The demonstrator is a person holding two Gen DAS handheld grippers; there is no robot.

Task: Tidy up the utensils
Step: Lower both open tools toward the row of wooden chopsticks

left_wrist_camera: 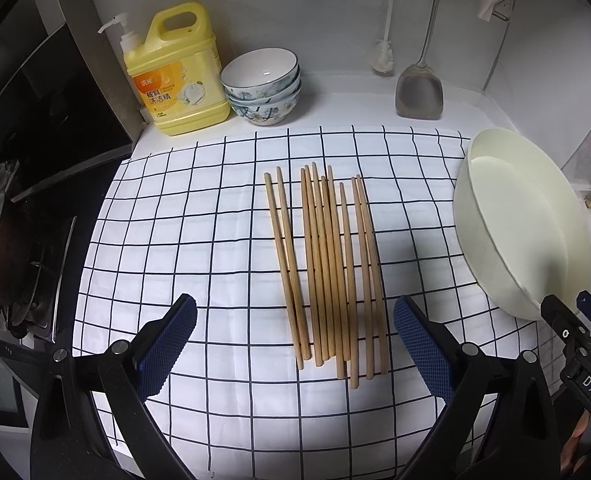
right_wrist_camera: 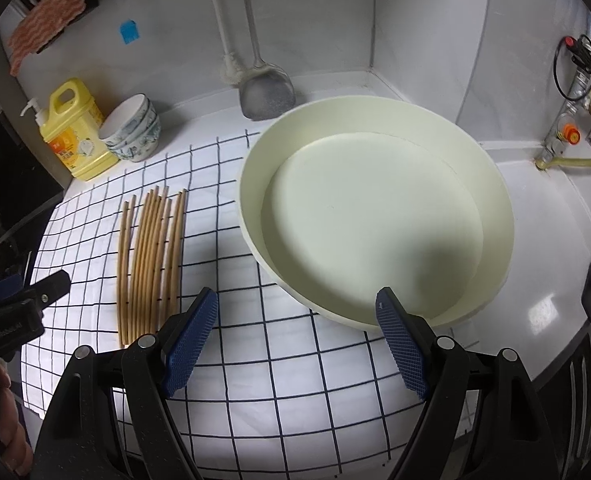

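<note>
- A white counter is carrying a checked cloth, where the sorting appears to be only just starting; nothing looks put away yet.
- A wide cream basin is sitting empty at the cloth's right edge, partly on the cloth, with no utensil inside it. It is the likely container, though that is a judgement.
- A bundle of wooden chopsticks is lying loose on the middle of the cloth, well apart from the basin, roughly parallel and with some overlapping; none is being held.
- The left gripper is hovering just short of the near ends of the chopsticks, jaws spread wide and holding nothing.
- The right gripper is waiting by the near rim of the basin, jaws likewise wide apart and empty.
- A yellow detergent bottle, stacked bowls and a metal spatula are standing along the back wall, apart from the work.
- Still to do, by this reading: gathering every chopstick and moving the lot.
</note>
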